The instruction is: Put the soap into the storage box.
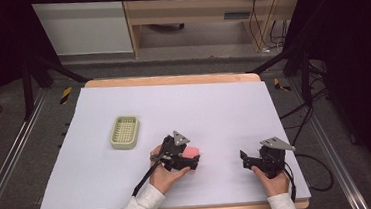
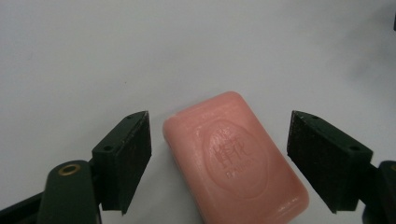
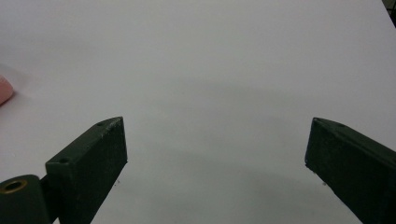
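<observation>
A pink bar of soap (image 2: 236,156) lies flat on the white desk (image 1: 214,107), near the person's edge and a little left of the middle, with an oval stamp pressed into its top face. The left gripper (image 2: 219,154) stands over it with its jaws spread wide, one on each side of the bar and neither touching it. In the high view the left hand (image 1: 166,173) holds that gripper low over the soap. The right gripper (image 1: 248,160) sits well to the right, near the front edge, its jaws also wide apart over bare white surface. A pale green slatted soap dish (image 1: 125,132) rests on the desk, to the left of the soap and farther from the person.
</observation>
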`<state>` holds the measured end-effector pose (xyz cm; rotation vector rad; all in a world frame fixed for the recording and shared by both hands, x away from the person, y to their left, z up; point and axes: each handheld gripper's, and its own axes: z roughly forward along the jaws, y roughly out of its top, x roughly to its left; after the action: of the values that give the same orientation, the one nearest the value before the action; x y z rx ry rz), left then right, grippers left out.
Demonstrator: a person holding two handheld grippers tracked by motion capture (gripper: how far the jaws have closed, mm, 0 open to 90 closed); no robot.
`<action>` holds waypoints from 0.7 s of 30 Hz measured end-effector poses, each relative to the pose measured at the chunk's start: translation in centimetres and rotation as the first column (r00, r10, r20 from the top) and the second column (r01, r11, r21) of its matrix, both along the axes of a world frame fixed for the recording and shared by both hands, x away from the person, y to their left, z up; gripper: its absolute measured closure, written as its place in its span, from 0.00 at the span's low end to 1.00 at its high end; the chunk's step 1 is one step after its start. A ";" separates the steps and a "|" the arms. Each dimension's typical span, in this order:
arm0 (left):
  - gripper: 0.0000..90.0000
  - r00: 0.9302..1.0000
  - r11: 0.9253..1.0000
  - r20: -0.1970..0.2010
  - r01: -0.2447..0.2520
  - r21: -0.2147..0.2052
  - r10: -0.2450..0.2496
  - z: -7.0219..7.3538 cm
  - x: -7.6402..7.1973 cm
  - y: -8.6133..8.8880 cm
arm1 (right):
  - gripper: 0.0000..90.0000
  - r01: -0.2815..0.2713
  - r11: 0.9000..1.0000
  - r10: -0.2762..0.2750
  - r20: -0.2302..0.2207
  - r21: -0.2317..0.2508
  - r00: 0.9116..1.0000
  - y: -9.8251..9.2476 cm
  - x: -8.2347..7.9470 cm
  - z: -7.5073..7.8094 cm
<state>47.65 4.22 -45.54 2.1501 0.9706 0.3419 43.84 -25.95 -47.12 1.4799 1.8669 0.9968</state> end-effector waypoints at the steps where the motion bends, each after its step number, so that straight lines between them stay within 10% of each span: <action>1: 0.24 1.000 1.000 -0.003 0.004 0.004 -0.004 -0.1 0.0 0.0 | 0.07 -0.001 1.000 0.001 0.000 0.000 1.000 0.0 0.0 0.0; 21: 0.23 0.998 1.000 -0.053 -0.017 0.020 0.018 -1.2 0.0 -0.6 | 0.06 -0.005 1.000 0.005 -0.011 0.003 1.000 0.0 0.0 -0.1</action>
<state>47.66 3.61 -46.76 2.1789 1.0195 0.3052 43.89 -25.92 -47.20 1.4857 1.8787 0.9964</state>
